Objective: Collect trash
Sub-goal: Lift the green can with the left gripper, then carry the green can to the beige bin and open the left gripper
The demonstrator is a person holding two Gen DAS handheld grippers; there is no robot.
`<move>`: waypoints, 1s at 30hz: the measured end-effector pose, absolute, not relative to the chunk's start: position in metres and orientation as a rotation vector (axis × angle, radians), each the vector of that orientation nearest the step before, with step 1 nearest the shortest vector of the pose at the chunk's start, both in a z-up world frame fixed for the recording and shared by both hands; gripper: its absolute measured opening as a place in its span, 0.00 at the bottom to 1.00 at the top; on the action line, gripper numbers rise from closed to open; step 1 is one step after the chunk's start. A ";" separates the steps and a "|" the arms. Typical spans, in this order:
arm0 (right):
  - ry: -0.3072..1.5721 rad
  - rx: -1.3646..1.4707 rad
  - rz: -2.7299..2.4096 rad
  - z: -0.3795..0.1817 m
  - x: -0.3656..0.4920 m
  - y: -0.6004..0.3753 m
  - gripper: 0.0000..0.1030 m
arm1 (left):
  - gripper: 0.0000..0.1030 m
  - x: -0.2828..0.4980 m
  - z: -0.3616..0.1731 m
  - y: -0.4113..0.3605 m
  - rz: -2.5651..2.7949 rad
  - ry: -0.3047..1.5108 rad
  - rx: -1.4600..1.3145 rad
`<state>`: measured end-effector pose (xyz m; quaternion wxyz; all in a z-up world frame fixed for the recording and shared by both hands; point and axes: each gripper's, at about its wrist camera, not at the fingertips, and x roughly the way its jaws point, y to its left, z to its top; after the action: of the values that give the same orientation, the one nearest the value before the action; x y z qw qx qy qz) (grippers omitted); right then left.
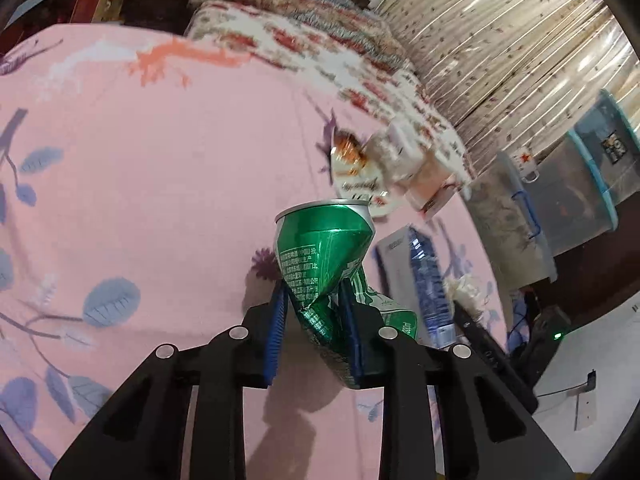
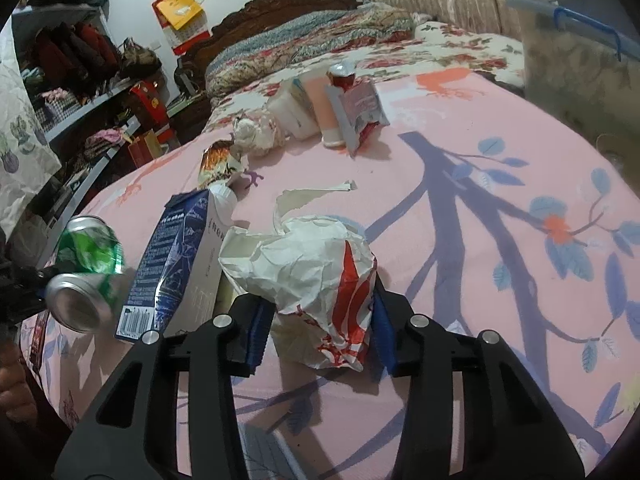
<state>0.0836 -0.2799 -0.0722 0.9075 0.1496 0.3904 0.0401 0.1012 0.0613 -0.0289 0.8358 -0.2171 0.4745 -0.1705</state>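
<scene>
While the left gripper (image 1: 316,312) is clamping the crushed green can (image 1: 324,256) printed with small Chinese text, lifted clear of the pink bedsheet (image 1: 160,200), the right gripper (image 2: 320,320) is squeezing a crumpled red-and-white paper bag (image 2: 312,272) resting on it. Only the right view is showing the blue carton's (image 2: 172,264) barcode.

The left gripper (image 1: 316,312) pinches a crushed green can (image 1: 320,256), lifted off the pink bedsheet (image 1: 160,200). The right gripper (image 2: 320,320) clamps a crumpled paper bag (image 2: 312,276) resting on that bedsheet.
</scene>
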 end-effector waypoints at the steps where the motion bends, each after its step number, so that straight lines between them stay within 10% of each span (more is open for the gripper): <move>1: 0.803 0.319 0.083 -0.072 0.083 -0.282 0.44 | 0.23 0.100 -0.024 0.064 -0.364 0.993 -0.463; 11: 0.707 0.404 0.062 -0.047 0.072 -0.323 0.44 | 0.23 0.099 0.050 0.029 -0.488 0.872 -0.395; 30: 0.591 0.723 -0.417 -0.067 0.006 -0.612 0.45 | 0.23 0.160 0.028 -0.432 -1.072 1.066 0.111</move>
<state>0.0062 -0.6119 -0.0667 0.8720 0.3461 0.2830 -0.1994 0.1596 -0.4320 0.0285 0.7262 0.0502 0.4835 -0.4861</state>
